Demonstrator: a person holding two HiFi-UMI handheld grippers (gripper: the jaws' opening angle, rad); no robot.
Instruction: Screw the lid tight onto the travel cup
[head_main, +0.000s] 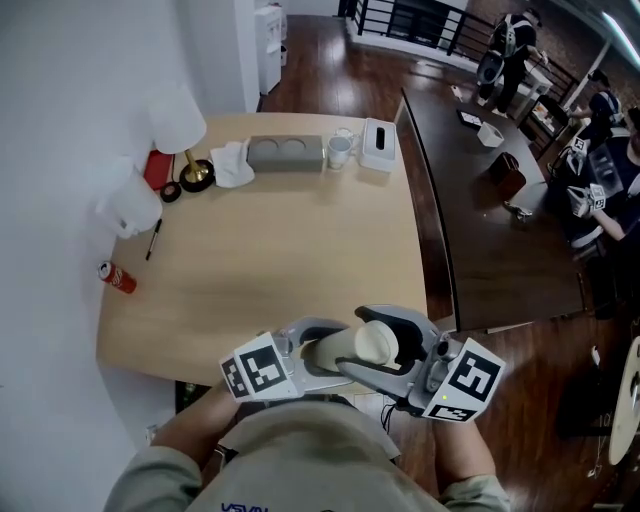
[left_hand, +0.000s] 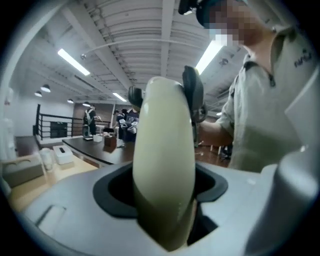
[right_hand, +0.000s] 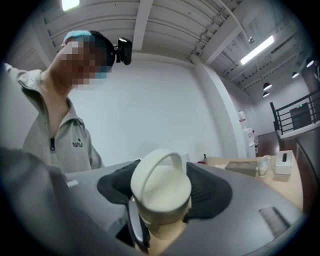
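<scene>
Travel cup (head_main: 345, 348) at table's (head_main: 280, 250) near edge

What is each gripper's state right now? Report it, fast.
Left gripper: closed on the travel cup.
Right gripper: closed on the lid.

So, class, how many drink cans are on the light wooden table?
1: a red can near the left edge of the light wooden table. More could be hidden behind the things at its far end.
</scene>
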